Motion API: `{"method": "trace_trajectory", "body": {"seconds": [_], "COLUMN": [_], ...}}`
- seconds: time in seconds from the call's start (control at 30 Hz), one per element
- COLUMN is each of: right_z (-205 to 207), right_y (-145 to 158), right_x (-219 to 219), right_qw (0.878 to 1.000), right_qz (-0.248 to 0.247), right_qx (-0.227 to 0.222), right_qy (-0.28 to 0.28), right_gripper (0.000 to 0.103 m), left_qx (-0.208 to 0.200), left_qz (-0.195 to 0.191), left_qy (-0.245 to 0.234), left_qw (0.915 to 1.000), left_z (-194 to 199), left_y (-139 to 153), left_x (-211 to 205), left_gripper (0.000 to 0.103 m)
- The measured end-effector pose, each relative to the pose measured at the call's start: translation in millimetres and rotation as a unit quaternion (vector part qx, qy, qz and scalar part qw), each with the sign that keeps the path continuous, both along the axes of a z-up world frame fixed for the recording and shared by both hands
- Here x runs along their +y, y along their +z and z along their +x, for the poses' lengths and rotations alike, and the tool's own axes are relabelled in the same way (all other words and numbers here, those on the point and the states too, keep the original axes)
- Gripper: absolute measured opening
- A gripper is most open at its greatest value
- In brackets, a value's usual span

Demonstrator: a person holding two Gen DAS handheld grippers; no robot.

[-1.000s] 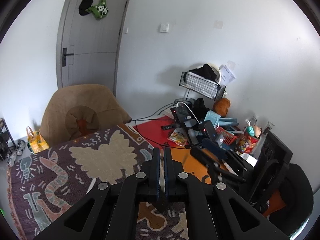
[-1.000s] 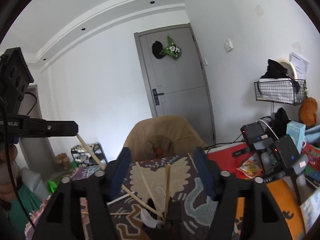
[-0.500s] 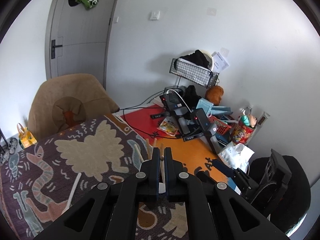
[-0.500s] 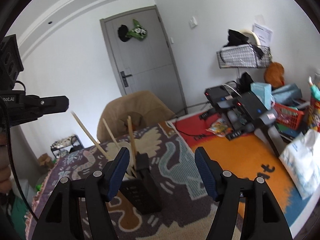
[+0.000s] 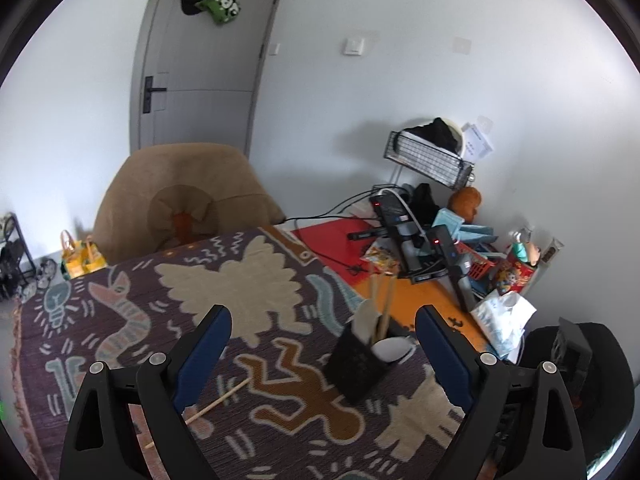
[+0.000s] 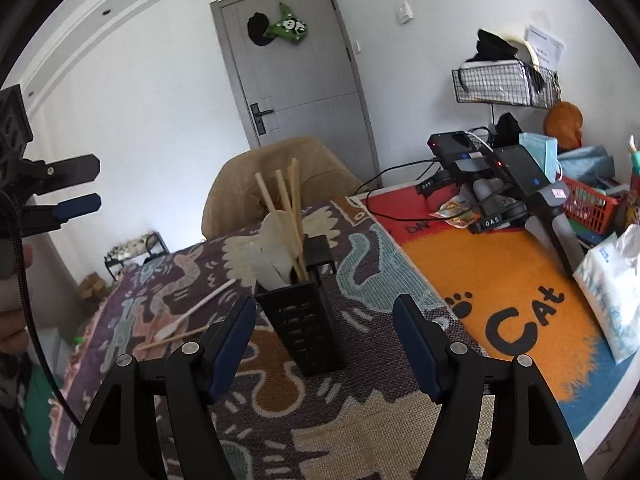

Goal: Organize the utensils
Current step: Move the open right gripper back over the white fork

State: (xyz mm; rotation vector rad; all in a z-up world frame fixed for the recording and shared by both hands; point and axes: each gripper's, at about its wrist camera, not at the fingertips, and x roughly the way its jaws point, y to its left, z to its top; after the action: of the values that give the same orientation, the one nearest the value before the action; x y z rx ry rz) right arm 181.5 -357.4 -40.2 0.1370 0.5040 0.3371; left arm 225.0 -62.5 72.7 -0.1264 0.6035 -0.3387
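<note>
Looks along the right gripper point(image 6: 324, 316), blue-padded fingers point(image 6: 416, 344) spread wide and holding nothing. Between them, a little ahead: a black slotted utensil holder point(image 6: 304, 316) standing upright on the patterned tablecloth point(image 6: 360, 280). Holds three wooden chopsticks point(image 6: 286, 216) leaning left, plus pale wooden spoons point(image 6: 274, 240). Left of the holder, flat on the cloth: a long white-handled utensil point(image 6: 196, 308) and one more chopstick point(image 6: 172, 338), close together. At far left, the left gripper point(image 6: 76, 186) seen side-on, fingers parted. Further back: a tan chair point(image 6: 280, 168), a grey door point(image 6: 296, 64). To the right, an orange mat point(image 6: 480, 280) printed "Cat", a white packet point(image 6: 612, 280), dark devices point(image 6: 504, 168) with red lights.
</note>
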Motion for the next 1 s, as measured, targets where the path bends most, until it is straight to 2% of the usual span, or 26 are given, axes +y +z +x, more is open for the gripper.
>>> {"method": "trace_trajectory", "body": {"seconds": [0.3, 0.43, 0.6, 0.67, 0.73, 0.9, 1.0], "right_z": [-4, -7, -11, -13, -16, -18, -18], "right_y": [-8, -11, -16, -18, -20, -27, -32], "right_x": [26, 39, 58, 66, 76, 98, 107], "right_qw": [0.999, 0.999, 0.998, 0.997, 0.997, 0.994, 0.993], "right_qz": [0.001, 0.002, -0.013, -0.021, -0.03, -0.047, -0.056], "right_qx": [0.017, 0.021, 0.027, 0.027, 0.027, 0.034, 0.042], "right_qy": [0.035, 0.044, 0.054, 0.064, 0.073, 0.09, 0.097], "right_gripper": [0.07, 0.07, 0.07, 0.07, 0.07, 0.07, 0.07], "left_qx": [0.033, 0.054, 0.084, 0.098, 0.111, 0.138, 0.159], "left_qz": [-0.016, -0.022, -0.038, -0.035, -0.034, -0.043, -0.059], "left_qy": [0.048, 0.065, 0.075, 0.084, 0.09, 0.105, 0.111], "left_qw": [0.9982, 0.9962, 0.9929, 0.991, 0.9891, 0.9839, 0.9793], "left_z": [-14, -19, -26, -28, -29, -32, -29], "left_y": [-42, -61, -86, -99, -110, -135, -150], "left_x": [62, 86, 111, 119, 126, 146, 157], "left_gripper": [0.093, 0.083, 0.077, 0.067, 0.062, 0.059, 0.052]}}
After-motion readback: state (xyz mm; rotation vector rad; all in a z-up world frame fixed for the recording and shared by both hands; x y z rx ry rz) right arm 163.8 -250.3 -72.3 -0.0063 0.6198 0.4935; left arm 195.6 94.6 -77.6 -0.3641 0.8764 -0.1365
